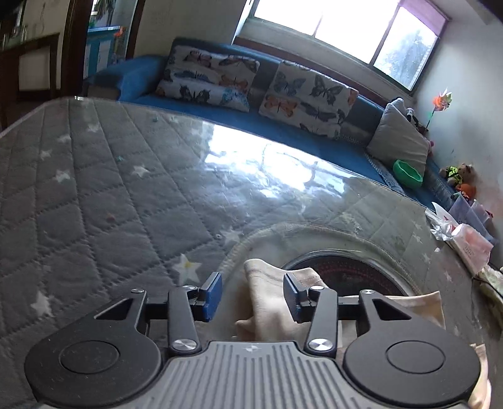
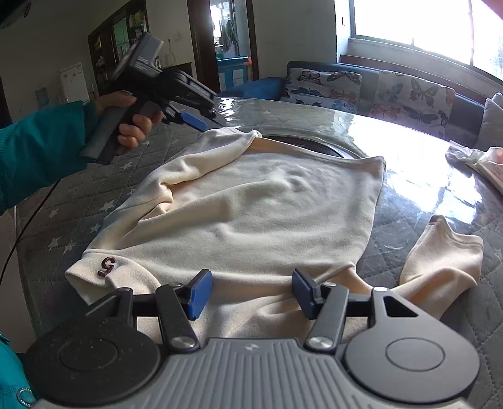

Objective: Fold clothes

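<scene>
- Daylight from a wide window (image 2: 424, 28) falls across a living room, with a blue sofa (image 1: 283, 132) and butterfly cushions (image 1: 308, 97) running behind the table.
- Quilted grey star-print cloth under a glossy clear sheet covers the round table (image 2: 424, 176), whose middle has a dark circular inset (image 1: 345, 273).
- Spread over the table's near half lies the cream sweatshirt (image 2: 251, 214), body mostly flat; one sleeve is already folded in over its left side, while the other sleeve (image 2: 440, 261) trails loose toward the table's right edge.
- Judging by that, the step in hand is the sleeve folds: one side looks done and the right sleeve is not yet brought in.
- At the garment's far left corner, near the table's middle, the left gripper (image 1: 251, 292), held by a hand in a teal sleeve (image 2: 41, 141), hovers with its jaws partly apart; a ridge of cream fabric sits between them, but the pads do not press on it.
- Over the near hem, by the table's near edge, the right gripper (image 2: 251, 292) hangs with jaws about half open and nothing clamped; the fabric lies below and between the blue pads (image 2: 198, 292).
- Next, I judge, the right gripper must shift toward the loose sleeve, pinch its cuff and carry it across the body.
</scene>
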Demonstrator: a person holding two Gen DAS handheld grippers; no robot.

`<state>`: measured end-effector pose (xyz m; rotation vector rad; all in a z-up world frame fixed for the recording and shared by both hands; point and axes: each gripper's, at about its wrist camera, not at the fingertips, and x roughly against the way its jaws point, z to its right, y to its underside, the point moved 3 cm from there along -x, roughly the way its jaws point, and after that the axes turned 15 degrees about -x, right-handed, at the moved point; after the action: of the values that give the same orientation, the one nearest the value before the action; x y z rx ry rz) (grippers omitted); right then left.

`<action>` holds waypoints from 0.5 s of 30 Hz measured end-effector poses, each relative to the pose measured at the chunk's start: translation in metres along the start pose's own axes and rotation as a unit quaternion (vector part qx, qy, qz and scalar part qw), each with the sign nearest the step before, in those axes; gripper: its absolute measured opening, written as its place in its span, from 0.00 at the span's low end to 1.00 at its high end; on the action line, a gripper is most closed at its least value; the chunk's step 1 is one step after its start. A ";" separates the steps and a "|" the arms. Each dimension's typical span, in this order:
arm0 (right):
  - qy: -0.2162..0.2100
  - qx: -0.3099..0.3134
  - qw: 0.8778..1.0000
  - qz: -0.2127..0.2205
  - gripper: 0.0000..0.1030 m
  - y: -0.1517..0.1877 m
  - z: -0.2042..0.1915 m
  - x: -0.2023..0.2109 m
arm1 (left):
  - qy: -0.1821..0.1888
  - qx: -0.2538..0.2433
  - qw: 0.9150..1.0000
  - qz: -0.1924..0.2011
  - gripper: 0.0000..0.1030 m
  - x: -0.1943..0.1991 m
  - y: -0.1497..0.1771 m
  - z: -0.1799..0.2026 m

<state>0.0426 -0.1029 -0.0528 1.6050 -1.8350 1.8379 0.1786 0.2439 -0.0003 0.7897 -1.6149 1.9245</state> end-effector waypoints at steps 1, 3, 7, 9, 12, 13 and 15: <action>-0.001 -0.001 1.000 0.000 0.56 0.000 0.000 0.000 | -0.006 0.004 1.000 -0.006 0.45 -0.005 -0.001 0.000; -0.003 -0.001 1.000 -0.001 0.56 -0.001 0.001 0.000 | -0.007 0.011 1.000 -0.010 0.43 -0.013 -0.003 0.000; -0.004 -0.001 1.000 -0.001 0.56 0.000 0.002 -0.001 | 0.009 0.020 1.000 -0.009 0.19 -0.017 -0.005 0.003; -0.004 -0.002 1.000 0.000 0.56 0.000 0.002 -0.001 | 0.011 0.020 1.000 -0.002 0.08 -0.016 -0.004 0.005; -0.002 -0.003 1.000 0.002 0.56 0.000 0.001 0.000 | 0.005 0.034 0.999 0.016 0.05 -0.005 -0.002 0.001; -0.001 -0.002 1.000 0.003 0.56 0.000 0.001 0.000 | 0.002 0.041 0.999 0.024 0.05 0.001 -0.003 -0.003; 0.001 0.000 1.000 0.005 0.57 0.000 0.000 0.000 | -0.012 0.048 0.998 0.046 0.05 0.020 -0.002 -0.012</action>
<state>0.0425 -0.1035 -0.0527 1.5963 -1.8454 1.8415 0.1643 0.2564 0.0135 0.7914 -1.6100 2.0780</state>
